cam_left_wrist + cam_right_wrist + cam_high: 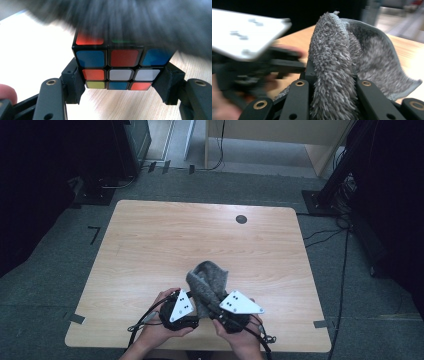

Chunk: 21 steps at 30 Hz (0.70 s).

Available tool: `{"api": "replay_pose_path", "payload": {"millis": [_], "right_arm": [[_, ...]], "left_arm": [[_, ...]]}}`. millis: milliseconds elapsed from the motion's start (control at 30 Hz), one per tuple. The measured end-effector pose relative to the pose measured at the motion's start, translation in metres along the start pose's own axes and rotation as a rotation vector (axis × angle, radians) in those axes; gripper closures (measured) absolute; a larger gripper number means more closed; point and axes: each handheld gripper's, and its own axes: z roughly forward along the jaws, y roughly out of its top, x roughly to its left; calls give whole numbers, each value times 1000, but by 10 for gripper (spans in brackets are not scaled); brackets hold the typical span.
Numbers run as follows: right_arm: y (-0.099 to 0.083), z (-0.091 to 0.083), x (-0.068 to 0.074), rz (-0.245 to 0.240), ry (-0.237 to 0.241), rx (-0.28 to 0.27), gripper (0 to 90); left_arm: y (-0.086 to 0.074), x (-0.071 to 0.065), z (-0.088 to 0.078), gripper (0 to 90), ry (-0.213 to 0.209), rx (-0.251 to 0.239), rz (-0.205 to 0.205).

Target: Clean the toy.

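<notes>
The left claw point(120, 87) clamps a cube point(117, 67), while the cloth point(342, 75) (pinched in the right claw point(333, 87)) drapes just above it.

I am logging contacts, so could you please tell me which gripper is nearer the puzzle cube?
Left. The left gripper is shut on the puzzle cube; the right gripper holds the grey cloth draped over it.

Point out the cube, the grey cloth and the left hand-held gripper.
cube point(124, 58): left gripper view, red centre tile of its top row.
grey cloth point(332, 62): right gripper view, the fluffy fold between the jaws.
left hand-held gripper point(121, 86): left gripper view, midway between its fingertips, which clamp the cube.
</notes>
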Motion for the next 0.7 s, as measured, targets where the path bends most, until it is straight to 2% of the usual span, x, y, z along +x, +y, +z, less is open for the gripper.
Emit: {"api": "replay_pose_path", "payload": {"millis": [100, 233, 300, 433, 500, 567, 700], "right_arm": [[2, -11, -20, 61, -76, -7, 739], [5, -25, -36, 125, -97, -72, 739], [5, -26, -35, 127, -83, -101, 738], [2, -21, -24, 97, -21, -128, 740], [0, -21, -27, 135, 16, -147, 741], [-4, -18, -32, 170, 36, -122, 743], [-10, -14, -38, 199, 47, -74, 742]], "left_arm": [[-1, 5, -3, 346, -14, -29, -24], [-2, 11, -11, 346, -62, -109, -66], [-3, 13, -13, 346, -82, -138, -69], [-5, 13, -17, 346, -113, -181, -58], [-6, 15, -22, 346, -135, -225, -61], [-5, 17, -28, 346, -156, -270, -72], [-6, 19, -28, 347, -164, -255, -48]]}}
